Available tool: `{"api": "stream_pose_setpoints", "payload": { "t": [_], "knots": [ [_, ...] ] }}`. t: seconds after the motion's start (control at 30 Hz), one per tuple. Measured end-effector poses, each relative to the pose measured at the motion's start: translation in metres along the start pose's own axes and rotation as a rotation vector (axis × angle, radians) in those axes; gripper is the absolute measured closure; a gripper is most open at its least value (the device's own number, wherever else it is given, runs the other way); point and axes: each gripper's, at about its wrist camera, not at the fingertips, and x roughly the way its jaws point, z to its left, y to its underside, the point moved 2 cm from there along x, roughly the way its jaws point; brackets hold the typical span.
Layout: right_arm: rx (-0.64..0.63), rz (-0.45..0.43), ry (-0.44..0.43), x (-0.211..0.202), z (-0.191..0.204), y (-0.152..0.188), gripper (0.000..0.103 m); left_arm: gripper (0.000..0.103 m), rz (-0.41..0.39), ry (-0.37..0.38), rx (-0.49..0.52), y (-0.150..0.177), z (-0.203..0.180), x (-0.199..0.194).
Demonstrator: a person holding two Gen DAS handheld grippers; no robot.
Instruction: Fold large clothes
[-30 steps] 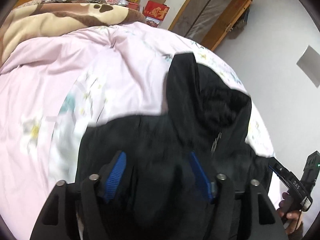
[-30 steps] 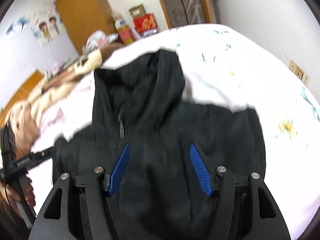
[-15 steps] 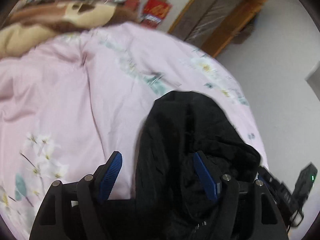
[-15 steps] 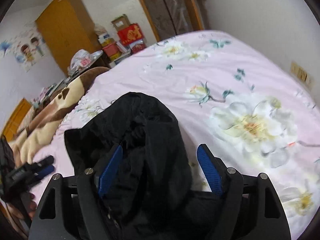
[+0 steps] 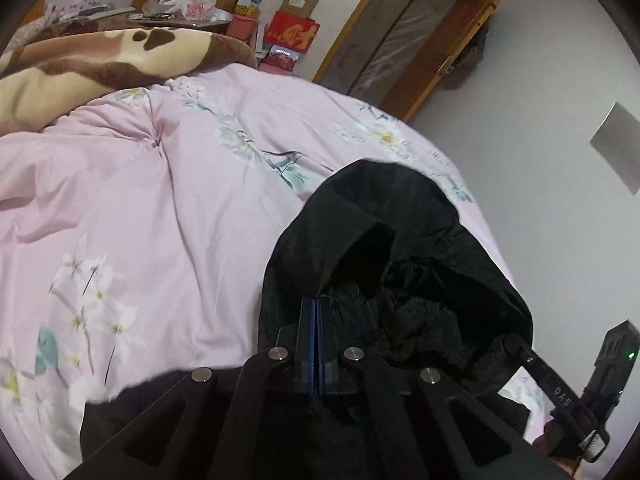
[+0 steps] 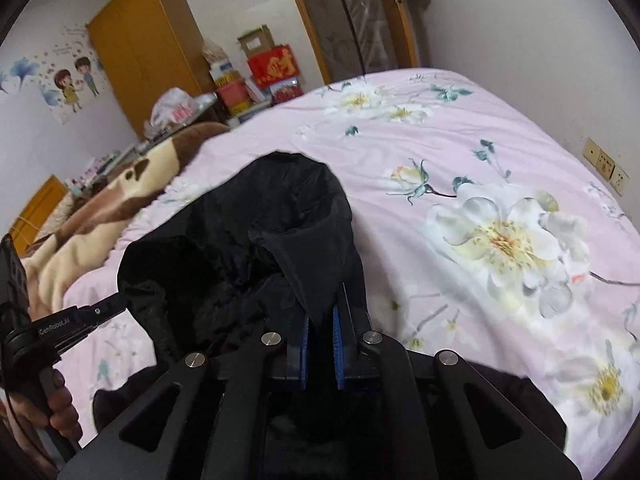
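A black hooded jacket (image 5: 400, 248) lies on the pink flowered bed (image 5: 160, 208), hood pointing away from me; it also shows in the right wrist view (image 6: 248, 232). My left gripper (image 5: 317, 308) is shut on the left edge of the hood near the collar. My right gripper (image 6: 321, 316) is shut on the right edge of the hood, with a fold of black cloth between the blue pads (image 6: 338, 344). Each gripper shows in the other's view: the right one (image 5: 560, 392) and the left one (image 6: 72, 320).
A brown and cream blanket (image 5: 100, 60) is heaped at the far left of the bed. Boxes and bags (image 5: 288, 32) stand beyond it by a wooden door (image 5: 400, 40). A white wall with sockets (image 6: 604, 164) borders the bed's right side (image 6: 500, 200).
Both grippers, open over the jacket's body a second ago, have moved up to the hood and closed on its two edges.
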Motion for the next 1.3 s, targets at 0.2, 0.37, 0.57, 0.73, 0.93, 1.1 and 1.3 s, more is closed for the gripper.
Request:
{"api": "stream_pose_setpoints", "payload": {
  "t": [0.2, 0.37, 0.57, 0.73, 0.93, 1.1, 1.3],
  "knots": [
    [-0.11, -0.053, -0.045, -0.051, 0.019, 0.026, 0.094, 0.103, -0.057, 0.029, 0.05, 0.031, -0.005, -0.055],
    [-0.187, -0.05, -0.054, -0.092, 0.021, 0.064, 0.094, 0.103, -0.057, 0.058, 0.017, 0.066, 0.013, -0.092],
    [-0.131, 0.011, -0.037, -0.105, -0.003, 0.1, 0.094, 0.103, -0.037, 0.004, -0.034, 0.102, 0.046, -0.11],
    [-0.02, 0.061, -0.026, -0.107, -0.027, 0.122, 0.094, 0.097, -0.013, -0.078, -0.099, 0.126, 0.072, -0.125],
    [0.111, 0.054, -0.033, -0.13, -0.059, 0.122, 0.094, 0.058, 0.006, 0.029, -0.209, 0.149, 0.093, -0.151],
    [0.156, 0.094, -0.149, -0.134, -0.059, 0.122, 0.075, 0.041, 0.002, 0.122, -0.265, 0.146, 0.092, -0.156],
    [0.184, 0.185, -0.339, -0.098, -0.026, 0.144, 0.041, 0.029, 0.143, 0.158, -0.321, 0.144, 0.076, -0.111]
  ]
}}
